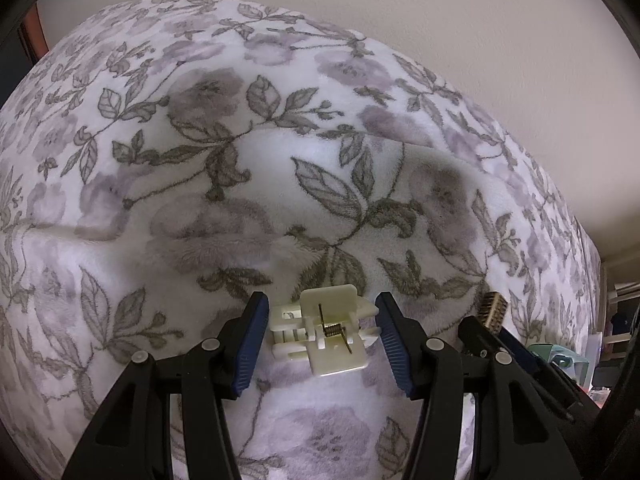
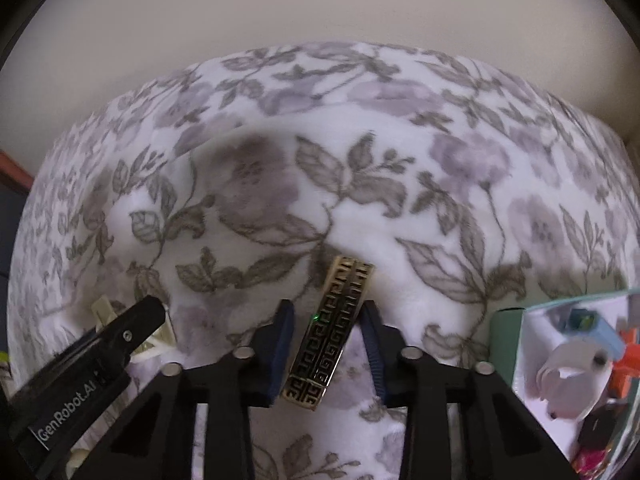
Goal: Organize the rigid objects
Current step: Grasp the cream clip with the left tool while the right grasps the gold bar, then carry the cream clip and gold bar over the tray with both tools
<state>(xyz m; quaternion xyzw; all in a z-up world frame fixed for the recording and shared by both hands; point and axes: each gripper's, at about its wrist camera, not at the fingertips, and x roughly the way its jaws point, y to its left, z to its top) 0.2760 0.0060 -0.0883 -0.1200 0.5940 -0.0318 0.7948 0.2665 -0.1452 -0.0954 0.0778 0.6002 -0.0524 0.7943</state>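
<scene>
Left wrist view. The left gripper point(image 1: 322, 340) points steeply down at the flowered blanket point(image 1: 248, 184). A white plastic clip point(image 1: 320, 330) with a bare wire spring on top sits between the blue pads point(image 1: 250, 344). The pad at 9 o'clock of the clip lies against its toothed end; the pad at 3 o'clock meets its protruding edge, so the gripper reads as clamped on the clip. The clip is ivory, blocky and square-plated, tilted slightly clockwise. The blanket is bare from 10 through 2 o'clock, up to its far edge against the plain wall point(image 1: 440, 20). At 3 o'clock, just beside the left gripper, stands the black frame of the right gripper point(image 1: 486, 322) with a gold end of the bar clip point(image 1: 493, 307) showing above it.

Right wrist view. The right gripper point(image 2: 329, 346) also points down. The bar clip point(image 2: 330, 334), long and black with a gold key-fret pattern, runs lengthwise between the fingers point(image 2: 280, 350), leaning toward 1 o'clock. No earlier picture here; the pads stand just at its long edges, and contact is blurred, so I cannot tell whether it is gripped. Open blanket lies from 10 to 2 o'clock. At 3 to 4 o'clock a green-edged box point(image 2: 510, 344) holds assorted small items. At 8 o'clock the left gripper's finger partly covers the white clip.
</scene>
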